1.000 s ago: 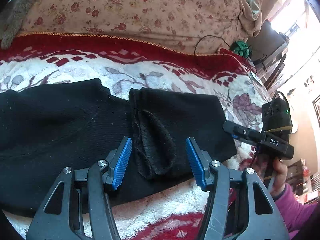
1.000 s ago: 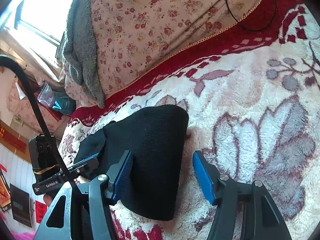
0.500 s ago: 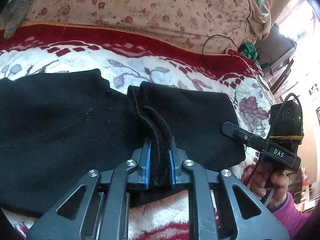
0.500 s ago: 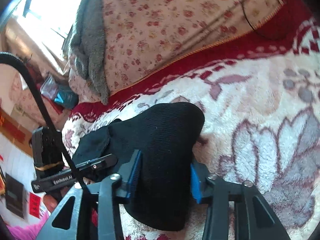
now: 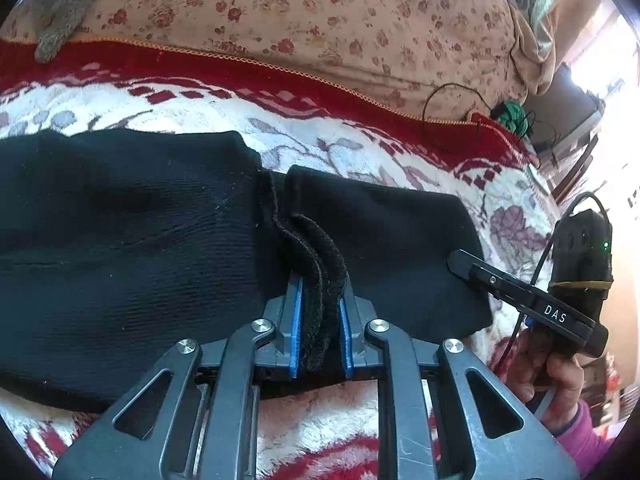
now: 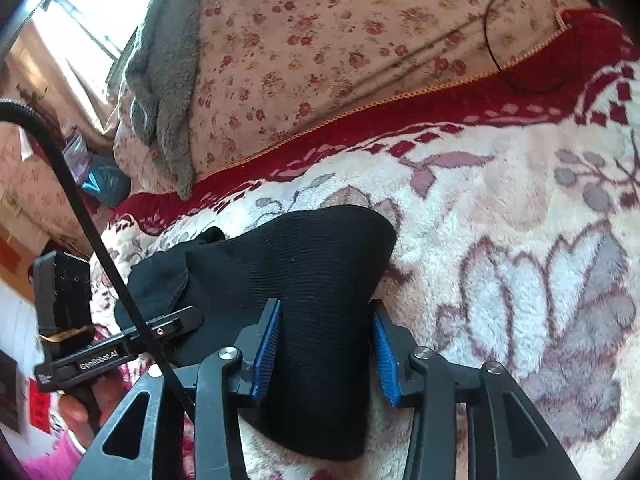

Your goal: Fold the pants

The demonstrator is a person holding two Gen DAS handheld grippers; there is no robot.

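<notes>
Black knit pants (image 5: pixel 128 240) lie across a white and red floral blanket (image 5: pixel 200 108). In the left wrist view my left gripper (image 5: pixel 320 312) is shut on a raised hem fold (image 5: pixel 320 256) where two parts of the pants meet. The right gripper's body (image 5: pixel 532 308) shows at the right edge. In the right wrist view my right gripper (image 6: pixel 326 344) is shut on the folded end of the pants (image 6: pixel 312 280), bunched thick between the blue pads. The left gripper's body (image 6: pixel 100 352) shows at the lower left.
A floral-print cushion back (image 5: pixel 280 12) rises behind the blanket. A grey towel (image 6: pixel 164 80) hangs over it. A black cable loop (image 5: pixel 452 116) and a green bundle (image 5: pixel 510 114) lie at the blanket's far right edge. Furniture stands past the bed's right side.
Both grippers were open a second ago. Each has closed on the pants: the left on the hem fold, the right on the folded end, which now bunches up.
</notes>
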